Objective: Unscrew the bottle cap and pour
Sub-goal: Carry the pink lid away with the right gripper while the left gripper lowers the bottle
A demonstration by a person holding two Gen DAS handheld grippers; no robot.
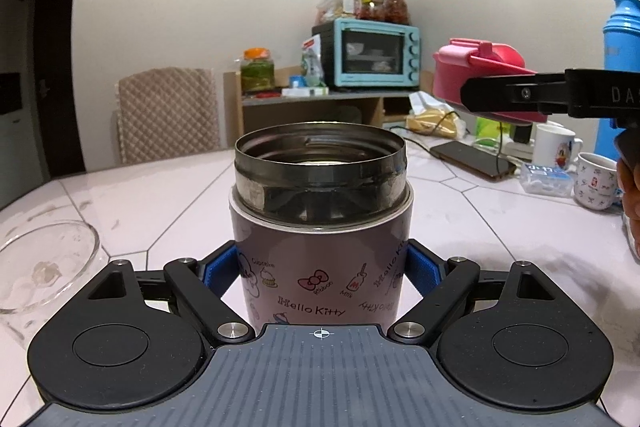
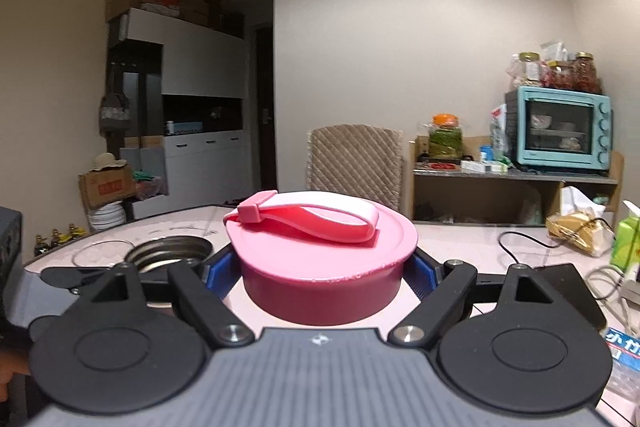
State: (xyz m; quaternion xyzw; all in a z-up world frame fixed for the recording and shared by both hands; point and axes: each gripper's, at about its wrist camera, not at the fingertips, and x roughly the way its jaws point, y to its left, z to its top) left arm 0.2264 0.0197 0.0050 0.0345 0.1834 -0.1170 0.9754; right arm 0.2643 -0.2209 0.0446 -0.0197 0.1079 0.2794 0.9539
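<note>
Cap [image 2: 324, 259] is off, clamped in the right gripper [image 2: 322, 277] jaws, clear of the flask [image 1: 322, 227]. Left gripper [image 1: 320, 273] jaws clamp the flask upright on the worktop [image 1: 500, 223]; the bowl [image 1: 44, 263] sits to its left, so the pour tips that way.

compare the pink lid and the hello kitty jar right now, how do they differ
The pink lid is off and held up in the air by the right gripper; the Hello Kitty jar stands upright on the table, clamped by the left gripper. The lid is plain pink plastic with a strap handle; the jar is printed, with a bare steel neck. The lid is squat, the jar taller. Both are round and gripped by blue pads.
</note>
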